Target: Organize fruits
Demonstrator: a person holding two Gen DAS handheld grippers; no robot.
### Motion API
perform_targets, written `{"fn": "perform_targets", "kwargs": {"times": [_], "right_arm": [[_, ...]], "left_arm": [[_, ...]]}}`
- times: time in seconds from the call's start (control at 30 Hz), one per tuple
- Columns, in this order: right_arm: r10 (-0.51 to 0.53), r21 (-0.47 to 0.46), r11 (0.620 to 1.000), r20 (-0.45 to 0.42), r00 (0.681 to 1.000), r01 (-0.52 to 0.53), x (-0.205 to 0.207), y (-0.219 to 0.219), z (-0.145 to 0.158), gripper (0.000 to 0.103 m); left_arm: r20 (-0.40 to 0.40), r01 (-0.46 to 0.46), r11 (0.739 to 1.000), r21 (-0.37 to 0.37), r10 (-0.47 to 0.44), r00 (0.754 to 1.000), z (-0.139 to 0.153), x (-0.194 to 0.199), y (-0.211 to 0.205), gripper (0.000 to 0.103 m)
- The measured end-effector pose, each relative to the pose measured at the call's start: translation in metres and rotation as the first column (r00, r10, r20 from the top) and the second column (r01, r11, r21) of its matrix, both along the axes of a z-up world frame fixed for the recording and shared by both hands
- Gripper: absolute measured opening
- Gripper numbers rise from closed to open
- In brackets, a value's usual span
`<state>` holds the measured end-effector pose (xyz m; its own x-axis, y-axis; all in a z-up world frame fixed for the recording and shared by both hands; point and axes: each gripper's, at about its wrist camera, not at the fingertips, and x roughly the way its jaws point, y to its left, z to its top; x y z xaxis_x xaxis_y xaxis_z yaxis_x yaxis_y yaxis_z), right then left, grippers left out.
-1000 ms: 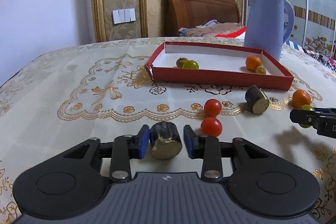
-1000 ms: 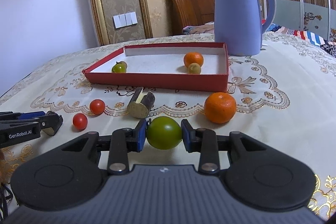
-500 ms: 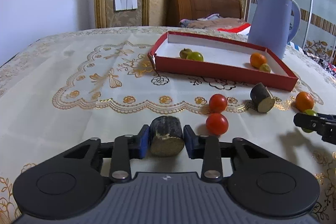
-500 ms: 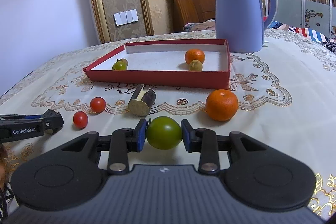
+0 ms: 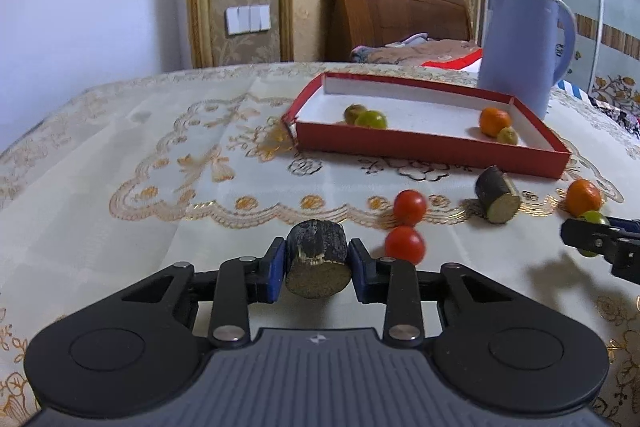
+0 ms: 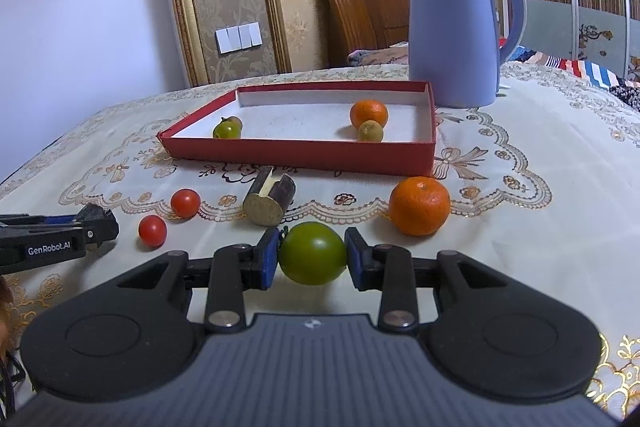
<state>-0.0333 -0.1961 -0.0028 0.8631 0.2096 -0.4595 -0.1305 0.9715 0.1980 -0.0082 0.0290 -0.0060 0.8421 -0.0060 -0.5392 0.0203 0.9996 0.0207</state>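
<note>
My left gripper (image 5: 318, 263) is shut on a dark sugarcane piece (image 5: 318, 259), held above the tablecloth. My right gripper (image 6: 313, 254) is shut on a green tomato (image 6: 313, 253); it also shows in the left wrist view (image 5: 594, 239). The red tray (image 5: 424, 146) holds two green fruits (image 5: 366, 115), an orange (image 5: 495, 119) and a small yellowish fruit (image 5: 507, 135). On the cloth lie two red tomatoes (image 5: 405, 227), a second sugarcane piece (image 5: 498, 201) and an orange (image 6: 420, 205).
A tall blue kettle (image 6: 460, 31) stands behind the tray's right end. A wooden headboard (image 5: 392, 15) and wall lie beyond the table. The left gripper appears at the left edge of the right wrist view (image 6: 60, 241).
Both grippers have risen a little with their loads still held. The left view has tilted up and swung slightly left, so the tray sits further right.
</note>
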Motion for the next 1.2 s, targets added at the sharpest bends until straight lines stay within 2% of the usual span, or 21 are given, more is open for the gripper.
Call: {"fn": "perform_targets", "kwargs": {"times": [0.2,0.7,0.8,1.2], "right_arm": [[0.003,0.002,1.0,0.006,1.0,-0.003,-0.001,0.001,0.003,0.033],[0.017,-0.028,1.0,0.086,0.996,-0.015,0.003,0.014,0.036,0.033],[0.011,-0.049,0.999,0.101,0.995,-0.007,0.011,0.015,0.04,0.033],[-0.027,-0.077,0.996,0.084,0.996,0.034,0.06,0.001,0.047,0.033]], "left_arm": [[0.013,0.032,0.999,0.015,-0.032,0.999,0.007,-0.002,-0.018,0.033],[0.04,0.073,0.997,0.026,-0.074,0.996,0.024,0.007,-0.041,0.033],[0.043,0.074,0.996,0.04,-0.076,0.996,0.028,0.015,-0.048,0.033],[0.004,0.112,0.994,0.006,-0.112,0.994,0.036,0.062,-0.062,0.033]]}}
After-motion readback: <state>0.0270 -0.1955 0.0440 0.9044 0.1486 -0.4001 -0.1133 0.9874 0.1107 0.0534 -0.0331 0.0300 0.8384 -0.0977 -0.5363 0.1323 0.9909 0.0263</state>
